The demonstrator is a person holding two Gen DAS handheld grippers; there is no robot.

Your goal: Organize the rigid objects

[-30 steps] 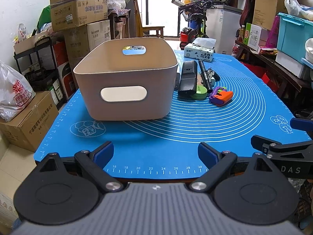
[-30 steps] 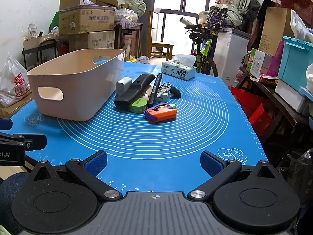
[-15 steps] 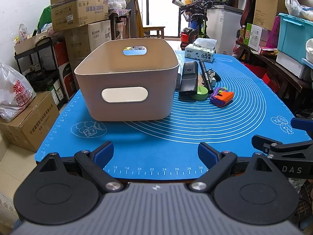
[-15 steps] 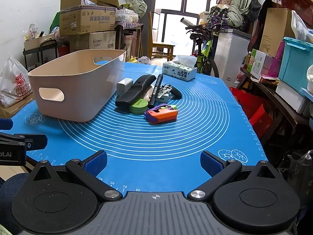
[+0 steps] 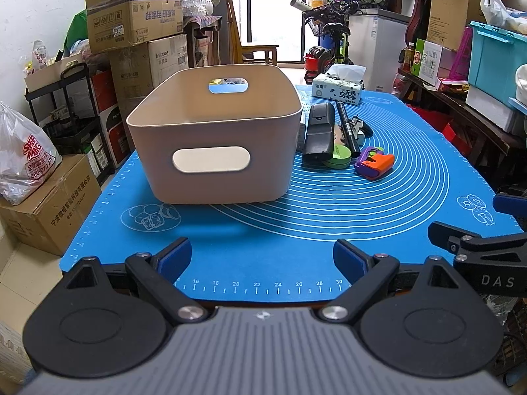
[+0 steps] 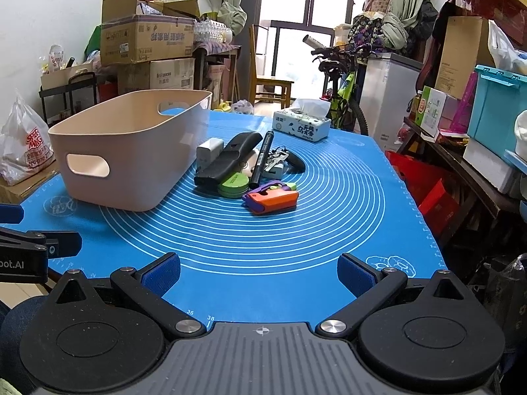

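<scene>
A beige bin (image 5: 217, 138) (image 6: 131, 151) with handle cut-outs stands on the blue mat (image 5: 329, 217) (image 6: 296, 230). To its right lies a pile: a black case (image 5: 318, 131) (image 6: 227, 161), a black marker (image 5: 347, 128) (image 6: 262, 158), a green round tin (image 5: 337, 161) (image 6: 233, 184), an orange-and-purple toy (image 5: 374, 164) (image 6: 271, 199), a white adapter (image 6: 209, 151) and keys (image 6: 276, 161). My left gripper (image 5: 262, 256) is open at the mat's near edge, in front of the bin. My right gripper (image 6: 258, 271) is open near the front edge, well short of the pile. Both hold nothing.
A tissue box (image 5: 339, 87) (image 6: 301, 125) sits at the mat's far end. Cardboard boxes (image 5: 131, 19) and a plastic bag (image 5: 23, 161) crowd the left side. A bicycle (image 6: 342, 75), a white cabinet (image 6: 388, 89) and a teal crate (image 6: 497, 105) stand to the right.
Both views have crept slightly forward towards the bin and the pile. Nothing on the mat has moved, and both grippers stay open.
</scene>
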